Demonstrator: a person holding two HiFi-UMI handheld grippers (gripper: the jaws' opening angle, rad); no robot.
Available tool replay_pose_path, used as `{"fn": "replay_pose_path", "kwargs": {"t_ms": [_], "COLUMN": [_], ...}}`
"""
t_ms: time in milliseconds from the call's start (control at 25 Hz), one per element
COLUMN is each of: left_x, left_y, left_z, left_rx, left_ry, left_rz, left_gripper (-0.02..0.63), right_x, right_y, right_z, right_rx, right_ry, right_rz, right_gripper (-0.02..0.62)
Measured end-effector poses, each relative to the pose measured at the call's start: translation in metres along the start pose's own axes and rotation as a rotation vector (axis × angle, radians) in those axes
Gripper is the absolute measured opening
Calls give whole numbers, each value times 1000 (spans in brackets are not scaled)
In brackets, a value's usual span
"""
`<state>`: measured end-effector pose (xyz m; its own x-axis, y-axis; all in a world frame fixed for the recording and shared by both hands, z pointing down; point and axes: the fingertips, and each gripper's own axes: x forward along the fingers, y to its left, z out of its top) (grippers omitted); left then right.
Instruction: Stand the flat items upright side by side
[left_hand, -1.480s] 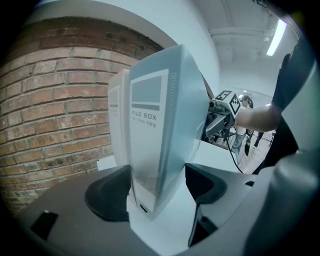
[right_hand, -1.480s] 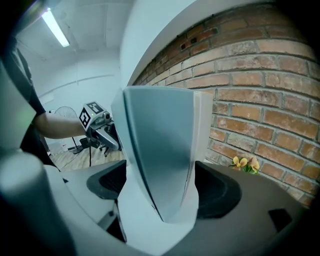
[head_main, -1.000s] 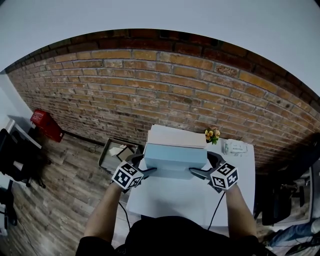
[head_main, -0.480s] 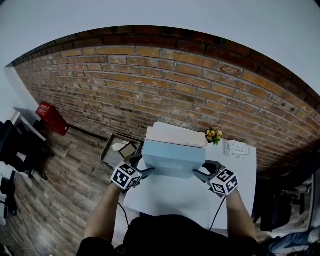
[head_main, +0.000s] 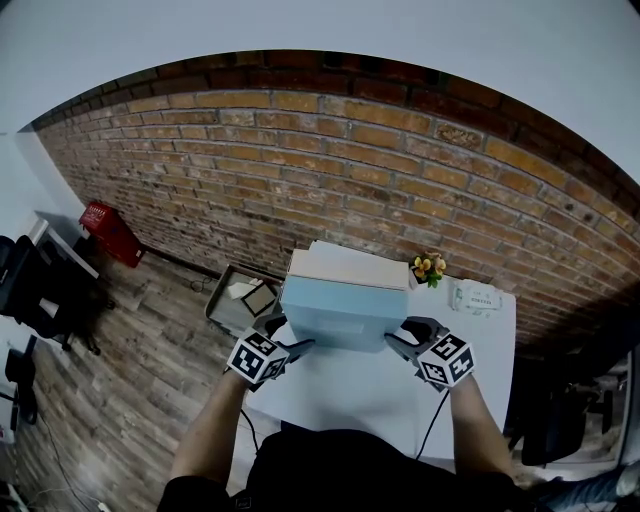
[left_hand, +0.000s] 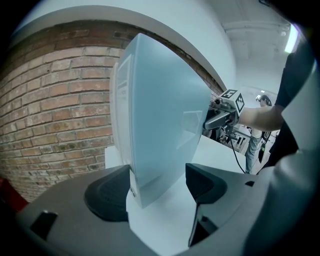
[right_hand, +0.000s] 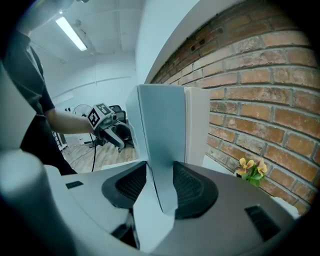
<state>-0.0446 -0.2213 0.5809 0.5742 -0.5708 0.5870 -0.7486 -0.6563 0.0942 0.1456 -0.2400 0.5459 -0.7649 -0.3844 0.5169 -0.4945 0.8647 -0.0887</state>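
One blue box (head_main: 345, 312): right tongs (right_hand: 161, 186) just closed on it, left tongs (left_hand: 157, 189) wide around it

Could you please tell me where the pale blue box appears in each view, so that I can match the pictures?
Head view: the pale blue box stands at the centre, on the white table.
Left gripper view: the pale blue box fills the middle, upright.
Right gripper view: the pale blue box is at the centre, seen end-on.
Shared landmark: the brick wall behind it.
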Motion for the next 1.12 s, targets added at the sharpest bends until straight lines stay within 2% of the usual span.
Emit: {"fn": "replay_pose_path", "kwargs": {"t_ms": [400,560,880,1120], "left_x": [-1,-11,-38,-52], "left_y": [-1,5,0,-21], "left_z": [-12,-14,-22,-13], "left_rx": [-21,-68,-149,-178], "left_ry": [22,-5,-55,-118], "left_rz": [47,96,209,250], "left_gripper": [364,364,359,331], "right_x": [-1,-11,-32,-36], "right_y": [-1,-6,-4,14], "right_z": [1,-1,-23,-34], "right_rx": [34,109,239,271], "right_ry": [-21,-66,-137,-166], "right_rz": [-6,-10,5,5], "right_gripper": [181,199,190,164]}}
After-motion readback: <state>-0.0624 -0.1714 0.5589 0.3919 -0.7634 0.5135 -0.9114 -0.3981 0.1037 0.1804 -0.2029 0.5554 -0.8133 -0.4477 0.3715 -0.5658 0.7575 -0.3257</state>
